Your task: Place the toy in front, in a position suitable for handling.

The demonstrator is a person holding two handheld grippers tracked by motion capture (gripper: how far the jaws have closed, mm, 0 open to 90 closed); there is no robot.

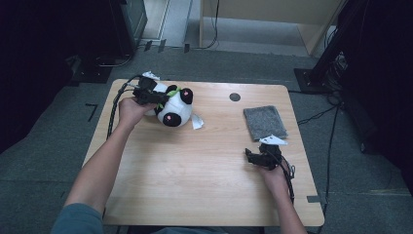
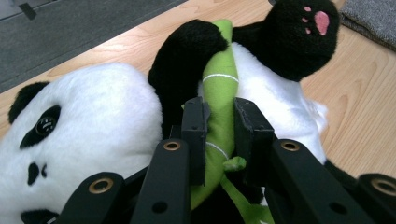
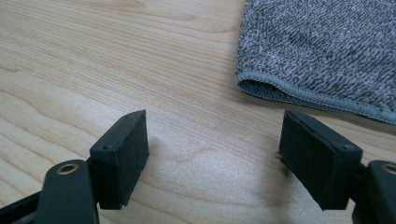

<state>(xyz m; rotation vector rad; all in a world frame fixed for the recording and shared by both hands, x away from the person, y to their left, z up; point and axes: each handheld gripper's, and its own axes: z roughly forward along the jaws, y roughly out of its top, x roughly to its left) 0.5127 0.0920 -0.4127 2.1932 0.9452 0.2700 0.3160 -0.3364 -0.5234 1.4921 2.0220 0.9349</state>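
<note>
Right gripper (image 1: pixel 249 157): rested low on the near right part of the table (image 1: pixel 204 195); its jaws stood wide apart with bare wood between them, holding nothing.

Right gripper view: showed both pads (image 3: pixel 122 156) just above the wood grain and the hemmed corner of the grey cloth (image 3: pixel 322 51) ahead and to the right, near but not touching.

Grey cloth, high view: lay folded flat (image 1: pixel 264 122) just beyond the right gripper, well apart from the toy.

Left gripper (image 1: pixel 160 97): was at the far left of the table, jaws clamped narrowly on the green bamboo stalk (image 2: pixel 219 107) of the panda plush (image 1: pixel 173 109).

Governing relation: the stalk ran lengthwise away from the left gripper, roughly in line with the jaws, so the pads pinched it across its width.

Panda plush position: lay on its side at the far left, head toward the left edge, a pink-padded paw (image 2: pixel 303 37) toward the cloth.

Nearer hand: the left was already on the plush; the right was well apart from it.

View difference: the left gripper view showed the pinch on the stalk; the high view showed the spacing between plush, cloth and both grippers.

Judgement: any lift would probably hang the plush from the stalk alone.
</note>
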